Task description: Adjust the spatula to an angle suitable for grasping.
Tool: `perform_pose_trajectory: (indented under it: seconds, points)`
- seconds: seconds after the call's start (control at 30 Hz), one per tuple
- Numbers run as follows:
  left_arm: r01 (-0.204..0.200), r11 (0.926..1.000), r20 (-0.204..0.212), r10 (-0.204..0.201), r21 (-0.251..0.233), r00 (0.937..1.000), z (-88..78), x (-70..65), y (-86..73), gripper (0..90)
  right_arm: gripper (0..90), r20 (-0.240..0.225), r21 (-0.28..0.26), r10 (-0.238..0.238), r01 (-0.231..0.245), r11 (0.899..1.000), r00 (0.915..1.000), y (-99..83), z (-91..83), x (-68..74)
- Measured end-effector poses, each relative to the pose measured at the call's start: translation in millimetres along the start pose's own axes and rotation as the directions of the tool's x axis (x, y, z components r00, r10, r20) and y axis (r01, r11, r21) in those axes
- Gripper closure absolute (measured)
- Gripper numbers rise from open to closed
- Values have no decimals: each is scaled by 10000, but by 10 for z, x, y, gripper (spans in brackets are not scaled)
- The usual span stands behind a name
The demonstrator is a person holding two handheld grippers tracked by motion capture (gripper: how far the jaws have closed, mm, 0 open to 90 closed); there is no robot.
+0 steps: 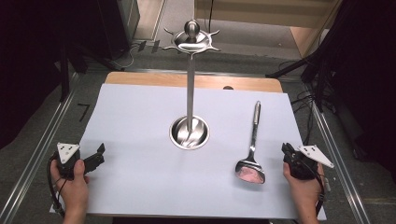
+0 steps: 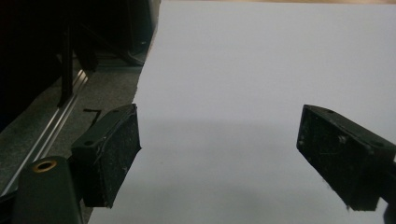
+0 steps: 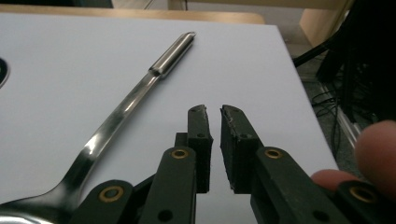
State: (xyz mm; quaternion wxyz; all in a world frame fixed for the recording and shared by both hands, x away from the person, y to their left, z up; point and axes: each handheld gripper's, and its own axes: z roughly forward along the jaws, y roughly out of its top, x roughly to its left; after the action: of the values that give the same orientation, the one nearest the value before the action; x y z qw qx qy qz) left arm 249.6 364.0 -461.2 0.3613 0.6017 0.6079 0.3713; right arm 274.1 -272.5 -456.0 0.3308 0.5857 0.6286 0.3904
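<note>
White sheet (image 1: 140, 140) covers most of the tabletop (image 1: 140, 78), wood edge showing at the far side. Steel utensil stand (image 1: 190, 70) upright at centre: round dish base (image 1: 189, 133), thin pole, hook crown with a knob on top. Nothing seen hanging on the hooks from the high view; the far hooks are small and hard to read.

Steel spoon (image 1: 252, 151) lies flat on the sheet right of the stand, bowl toward the person, handle pointing away. In the right gripper view the spoon (image 3: 126, 107) runs diagonally and its bowl is cut off at the bottom left corner; a sliver of the stand's base is at the left edge.

Left gripper (image 1: 95, 158) at the sheet's near left edge, held in the left hand (image 1: 72, 186), jaws spread wide with bare sheet between them, gripping nothing. In the left gripper view (image 2: 219, 154) the right jaw is partly cut off by the frame.

Right gripper (image 1: 287, 153) at the near right edge, held in the right hand (image 1: 303, 189), just beside the spoon bowl but apart from it. Its own view (image 3: 215, 116) shows the jaws nearly together, a thin gap left, nothing held. Blurred fingertips (image 3: 378, 154) at the right edge.
</note>
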Motion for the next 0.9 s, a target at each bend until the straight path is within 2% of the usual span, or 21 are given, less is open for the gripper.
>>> perform_pose_trajectory:
  seconds: [0.13, 0.27, 0.37, 0.5, 0.63, 0.73, 0.9]
  points:
    - [21, 10000, 22, -21, 9, 10000, 0, 3, 1, 144, 900, -188, 607, 178, -166, 9980, 9997, 80, 102, 36]
    - [55, 10000, 23, -55, -18, 10000, 1, 5, 0, 144, 900, -510, 1107, 422, -364, 9932, 9978, 183, 220, 85]
    - [62, 10000, 20, -62, -27, 10000, 3, 5, 0, 144, 900, -356, 1459, 313, -258, 9890, 9989, 256, 297, 136]
    - [39, 10000, 30, -39, -19, 10000, -1, 6, 0, 144, 900, -349, 1881, 542, -467, 9810, 9979, 338, 403, 143]
    - [48, 10000, 16, -48, -29, 10000, 2, 5, 0, 144, 900, -184, 2228, 489, -436, 9739, 9986, 432, 494, 153]
    - [58, 10000, 24, -58, -28, 10000, -1, 6, 0, 144, 900, 175, 2335, 441, -469, 9712, 9989, 500, 555, 157]
    - [56, 10000, 10, -56, -20, 10000, 3, 6, 0, 145, 900, 197, 2636, 650, -679, 9622, 9977, 569, 670, 159]
